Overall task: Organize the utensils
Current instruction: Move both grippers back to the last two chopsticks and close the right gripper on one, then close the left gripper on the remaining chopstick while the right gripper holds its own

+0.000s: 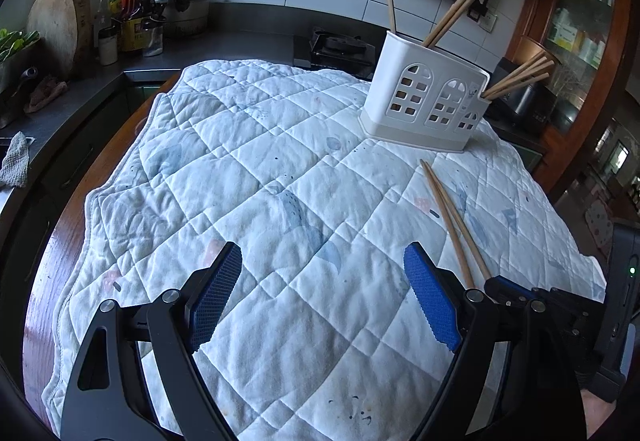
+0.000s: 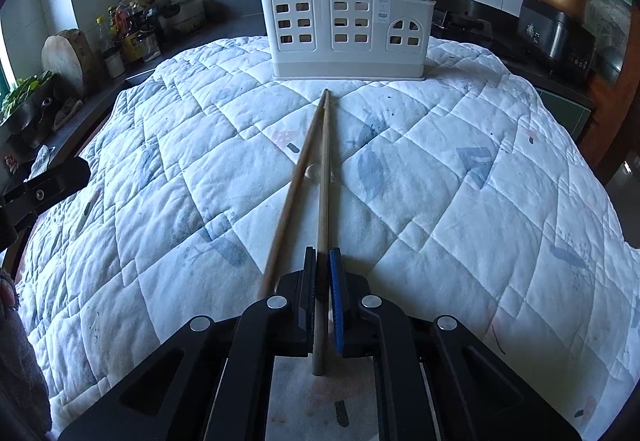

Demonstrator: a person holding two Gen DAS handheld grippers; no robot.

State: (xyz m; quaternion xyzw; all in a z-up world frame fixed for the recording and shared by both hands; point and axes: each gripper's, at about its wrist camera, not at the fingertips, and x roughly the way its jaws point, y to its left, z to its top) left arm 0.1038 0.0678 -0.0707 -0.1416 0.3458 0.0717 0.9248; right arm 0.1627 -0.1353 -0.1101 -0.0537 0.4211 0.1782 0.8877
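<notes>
- Quilted cloth [image 2: 460,201] fills both views; on it, at upper centre of the right wrist view, stands one white utensil holder [image 2: 344,37].
- Chopsticks in the holder: at least six sticks show; some overlap, so the exact count is unclear.
- Loose chopsticks: two lie on the cloth, long axes running from the bottom centre straight up toward the holder.
- Right gripper [image 2: 322,281] has its fingers pressed together, pinching one chopstick [image 2: 323,181]; the second chopstick [image 2: 292,189] lies just left, outside the pinch.
- Left gripper [image 1: 320,293] hangs spread wide and empty, lower centre of its view.
</notes>
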